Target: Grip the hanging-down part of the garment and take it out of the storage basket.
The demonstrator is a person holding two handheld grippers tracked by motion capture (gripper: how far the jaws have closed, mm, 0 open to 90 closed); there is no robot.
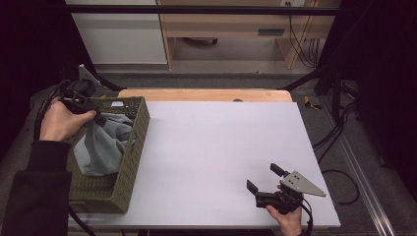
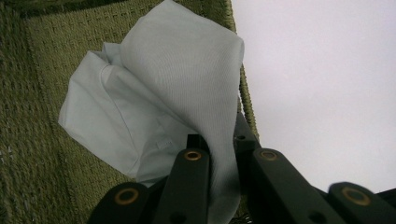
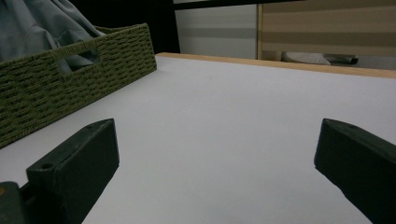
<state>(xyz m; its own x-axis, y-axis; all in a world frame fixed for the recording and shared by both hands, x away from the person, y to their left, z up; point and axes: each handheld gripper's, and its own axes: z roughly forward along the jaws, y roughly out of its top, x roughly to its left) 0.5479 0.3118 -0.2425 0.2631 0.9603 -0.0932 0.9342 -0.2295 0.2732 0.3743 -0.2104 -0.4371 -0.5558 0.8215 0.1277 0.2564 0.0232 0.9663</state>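
A pale grey-blue cloth [image 1: 103, 142] hangs into a green woven basket [image 1: 129, 169] at the table's left side. My left gripper [image 1: 96, 116] is above the basket's far end, shut on a fold of the cloth [image 2: 187, 88]; the fabric is pinched between its black jaws and drapes down onto the basket floor [image 2: 37, 116]. At the table's near right, my right gripper [image 1: 265, 178] is open and low over the white surface with nothing between its fingers [image 3: 74, 168]. From there the basket [image 3: 70, 79] and the cloth [image 3: 42, 23] show at the far left.
The white table top [image 1: 221, 142] stretches from the basket to the right edge. A wooden strip [image 1: 206, 94] borders its far side. Behind the table stand a wooden desk [image 1: 231, 24] and cables [image 1: 305, 39]; more cables [image 1: 339, 132] lie on the floor at right.
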